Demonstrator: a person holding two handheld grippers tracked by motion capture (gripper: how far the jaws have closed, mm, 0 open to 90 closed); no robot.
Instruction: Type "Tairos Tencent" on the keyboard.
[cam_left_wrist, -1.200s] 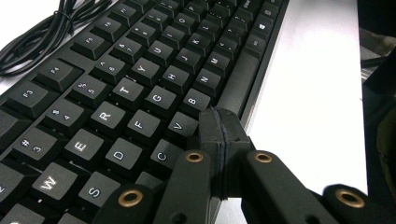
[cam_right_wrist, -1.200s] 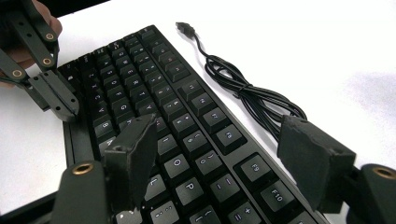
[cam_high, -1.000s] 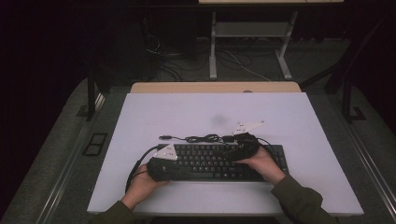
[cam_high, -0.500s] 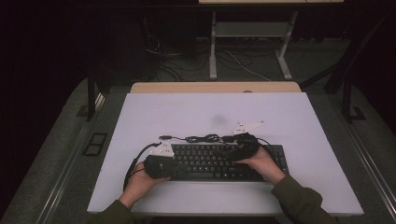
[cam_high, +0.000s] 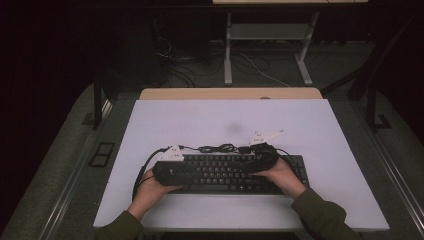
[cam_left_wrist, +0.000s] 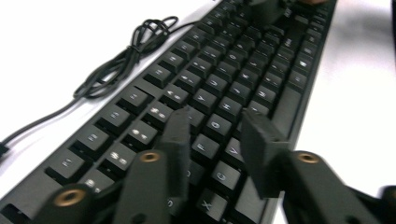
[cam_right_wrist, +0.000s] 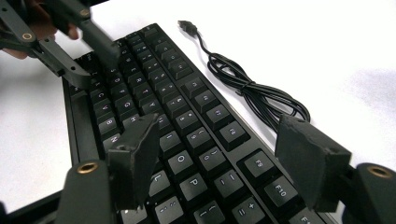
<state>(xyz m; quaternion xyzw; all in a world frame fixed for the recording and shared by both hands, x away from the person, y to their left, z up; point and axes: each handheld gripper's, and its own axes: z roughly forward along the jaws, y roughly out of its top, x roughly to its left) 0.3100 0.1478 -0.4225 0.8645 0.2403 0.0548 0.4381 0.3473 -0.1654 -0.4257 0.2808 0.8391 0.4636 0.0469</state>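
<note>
White tabletop (cam_high: 320, 130) carries a black keyboard (cam_high: 227, 172), lying flat near the person's edge, long side running left to right, roughly centred. Keyboard's cable (cam_high: 217, 148) lies in a loose bundle on the tabletop just behind the keyboard's rear edge; in the right gripper view its plug end (cam_right_wrist: 187, 24) rests free on the white surface.

Left gripper (cam_high: 172, 170) sits over the left end of the keyboard, held in the left hand (cam_high: 150, 187). Left gripper view: its fingers (cam_left_wrist: 177, 140) stand apart with a moderate gap, having just been opening; they hover low over the letter keys and nothing is clamped between them.

Right gripper (cam_high: 262, 157) sits over the right part of the keyboard, right hand (cam_high: 280, 175) behind it. Right gripper view: fingers (cam_right_wrist: 135, 154) spread wide, one above the letter rows, the other above the rear edge by the function keys. Pads not pressing on the keyboard; whether they touch the keys, cannot tell.

A wooden strip (cam_high: 230, 93) borders the far edge of the tabletop.
</note>
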